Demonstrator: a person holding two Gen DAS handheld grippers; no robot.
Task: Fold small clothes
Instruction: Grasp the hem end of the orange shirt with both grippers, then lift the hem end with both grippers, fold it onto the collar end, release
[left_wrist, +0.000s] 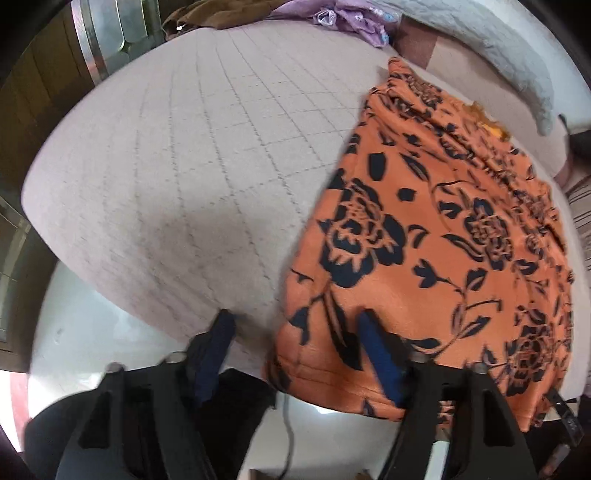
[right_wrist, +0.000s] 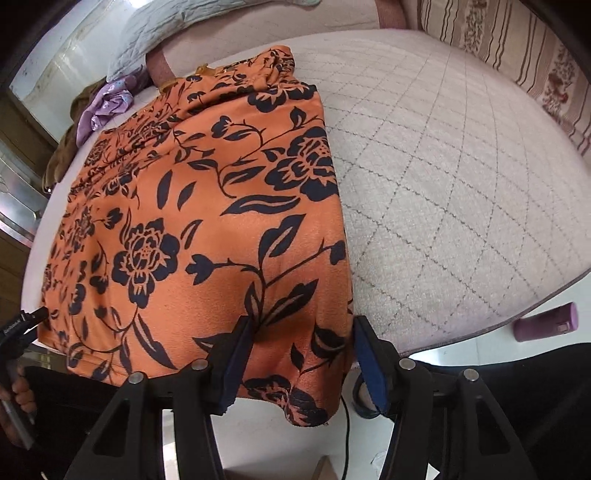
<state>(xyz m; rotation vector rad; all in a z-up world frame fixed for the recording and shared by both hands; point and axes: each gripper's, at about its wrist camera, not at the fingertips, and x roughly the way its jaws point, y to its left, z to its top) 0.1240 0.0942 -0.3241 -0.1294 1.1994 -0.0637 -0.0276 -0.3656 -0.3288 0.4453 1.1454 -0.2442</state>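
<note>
An orange garment with a black flower print (left_wrist: 436, 236) lies spread flat on the quilted grey mattress (left_wrist: 177, 155), its near hem hanging over the edge. My left gripper (left_wrist: 295, 328) is open at the garment's near left corner, its right finger (left_wrist: 376, 347) over the cloth and its left finger (left_wrist: 218, 339) over the mattress. In the right wrist view the garment (right_wrist: 199, 221) fills the left half. My right gripper (right_wrist: 301, 332) is open, with its jaws either side of the near right corner of the hem.
Purple and brown clothes (left_wrist: 351, 18) lie piled at the far end of the mattress, beside a grey quilted pillow (left_wrist: 498, 48). A striped flowered cushion (right_wrist: 524, 55) lies at the far right. A purple bottle (right_wrist: 546, 321) lies on the white floor. A cable (right_wrist: 345, 424) hangs below the hem.
</note>
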